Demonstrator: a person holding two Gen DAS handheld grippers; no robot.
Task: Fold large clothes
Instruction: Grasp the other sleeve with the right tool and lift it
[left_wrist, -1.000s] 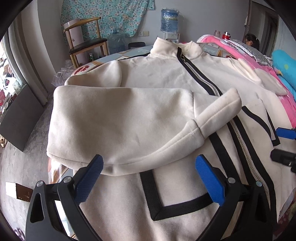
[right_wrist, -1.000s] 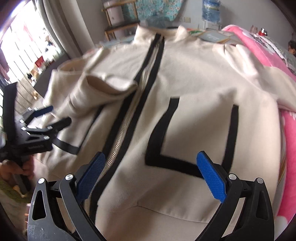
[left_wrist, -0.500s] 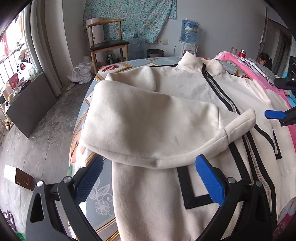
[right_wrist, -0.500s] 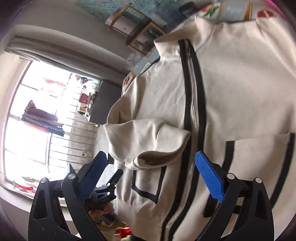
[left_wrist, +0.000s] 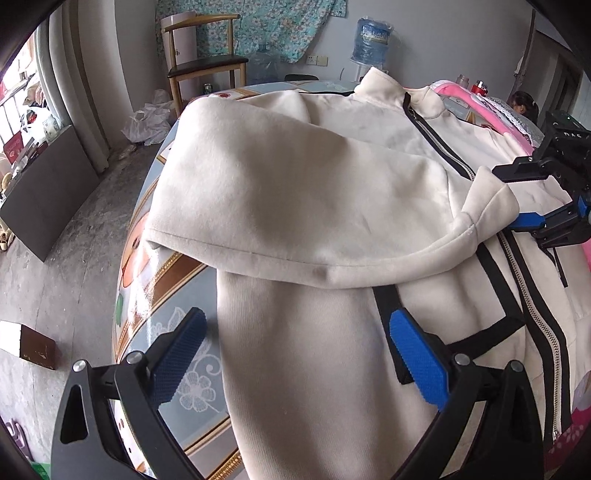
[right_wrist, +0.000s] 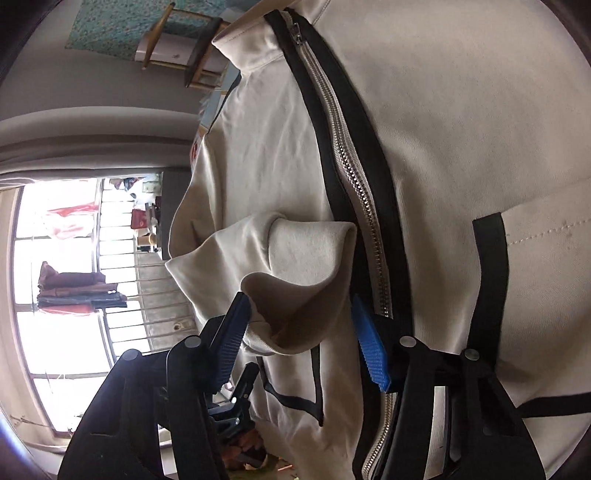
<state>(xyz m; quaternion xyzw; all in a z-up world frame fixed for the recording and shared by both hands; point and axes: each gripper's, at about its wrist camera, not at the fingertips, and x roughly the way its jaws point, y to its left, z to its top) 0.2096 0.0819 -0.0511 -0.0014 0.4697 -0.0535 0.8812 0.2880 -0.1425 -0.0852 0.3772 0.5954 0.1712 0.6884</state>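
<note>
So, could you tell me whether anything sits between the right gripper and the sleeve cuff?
Nothing visible does. The right gripper is open with the cuff already lying between its fingers, above the jacket's zipper. The left gripper hangs open over the jacket's lower part, away from the cuff.

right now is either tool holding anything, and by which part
Nothing is clamped. The right tool is open around the sleeve cuff of the jacket, jaws not yet shut. The left tool is open and empty.
</note>
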